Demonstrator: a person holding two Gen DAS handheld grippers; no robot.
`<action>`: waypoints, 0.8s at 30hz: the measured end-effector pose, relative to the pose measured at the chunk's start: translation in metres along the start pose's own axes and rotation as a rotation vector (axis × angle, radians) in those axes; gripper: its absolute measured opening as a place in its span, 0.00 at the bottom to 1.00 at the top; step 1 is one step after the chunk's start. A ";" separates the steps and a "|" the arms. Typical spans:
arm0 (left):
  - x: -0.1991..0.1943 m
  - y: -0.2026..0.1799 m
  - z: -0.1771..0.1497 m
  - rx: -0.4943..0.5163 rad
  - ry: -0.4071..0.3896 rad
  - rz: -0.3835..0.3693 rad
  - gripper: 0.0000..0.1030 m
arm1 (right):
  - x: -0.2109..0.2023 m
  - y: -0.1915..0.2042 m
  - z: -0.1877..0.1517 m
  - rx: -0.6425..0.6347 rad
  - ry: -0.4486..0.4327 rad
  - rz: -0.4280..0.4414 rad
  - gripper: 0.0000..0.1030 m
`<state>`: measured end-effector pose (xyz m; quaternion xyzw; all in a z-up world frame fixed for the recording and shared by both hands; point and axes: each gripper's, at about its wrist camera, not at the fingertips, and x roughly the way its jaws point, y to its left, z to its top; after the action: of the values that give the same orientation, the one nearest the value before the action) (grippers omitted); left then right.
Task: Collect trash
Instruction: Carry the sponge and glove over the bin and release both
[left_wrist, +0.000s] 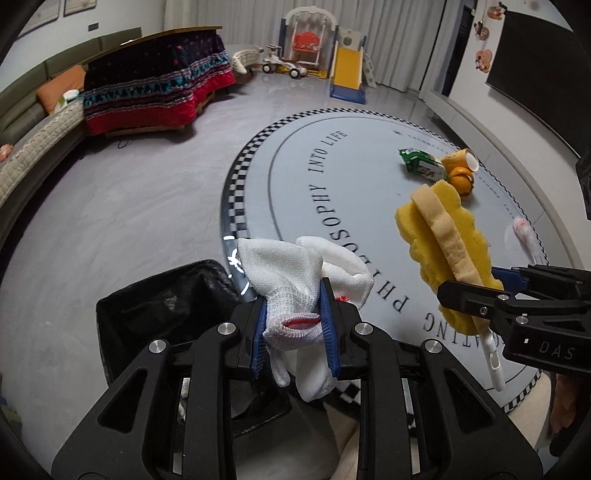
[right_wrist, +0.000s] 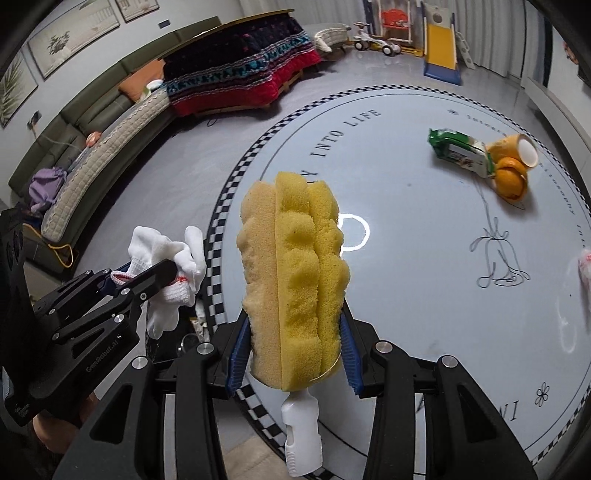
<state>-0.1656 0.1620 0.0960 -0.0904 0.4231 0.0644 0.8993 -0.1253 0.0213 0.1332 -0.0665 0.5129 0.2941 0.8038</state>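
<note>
My left gripper (left_wrist: 293, 317) is shut on a white knitted glove (left_wrist: 295, 280), held up just right of a black bin-bag-lined trash bin (left_wrist: 162, 295). It also shows in the right wrist view (right_wrist: 162, 273). My right gripper (right_wrist: 291, 350) is shut on a yellow sponge brush head (right_wrist: 291, 280) with a white plastic stub (right_wrist: 301, 435); the left wrist view shows it (left_wrist: 447, 240) at the right. On the round grey rug (left_wrist: 369, 177) lie a green wrapper (left_wrist: 419, 162), an orange paper cup (left_wrist: 461, 160), orange peel (left_wrist: 461, 179) and a crumpled white-pink tissue (left_wrist: 521, 230).
A sofa (left_wrist: 33, 147) runs along the left wall, with a table under a red and dark blanket (left_wrist: 159, 85) beside it. A toy slide (left_wrist: 349, 70), swing and ride-on car stand at the far wall. A dark screen (left_wrist: 535, 55) hangs on the right wall.
</note>
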 end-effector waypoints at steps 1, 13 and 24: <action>-0.003 0.008 -0.003 -0.014 -0.003 0.008 0.24 | 0.004 0.011 -0.001 -0.016 0.006 0.011 0.43; -0.021 0.119 -0.061 -0.213 0.018 0.126 0.24 | 0.043 0.115 -0.015 -0.166 0.073 0.122 0.43; -0.028 0.195 -0.113 -0.345 0.064 0.210 0.36 | 0.089 0.181 -0.024 -0.253 0.144 0.163 0.50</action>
<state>-0.3057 0.3267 0.0262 -0.2004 0.4413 0.2264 0.8449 -0.2148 0.1955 0.0801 -0.1462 0.5317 0.4149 0.7237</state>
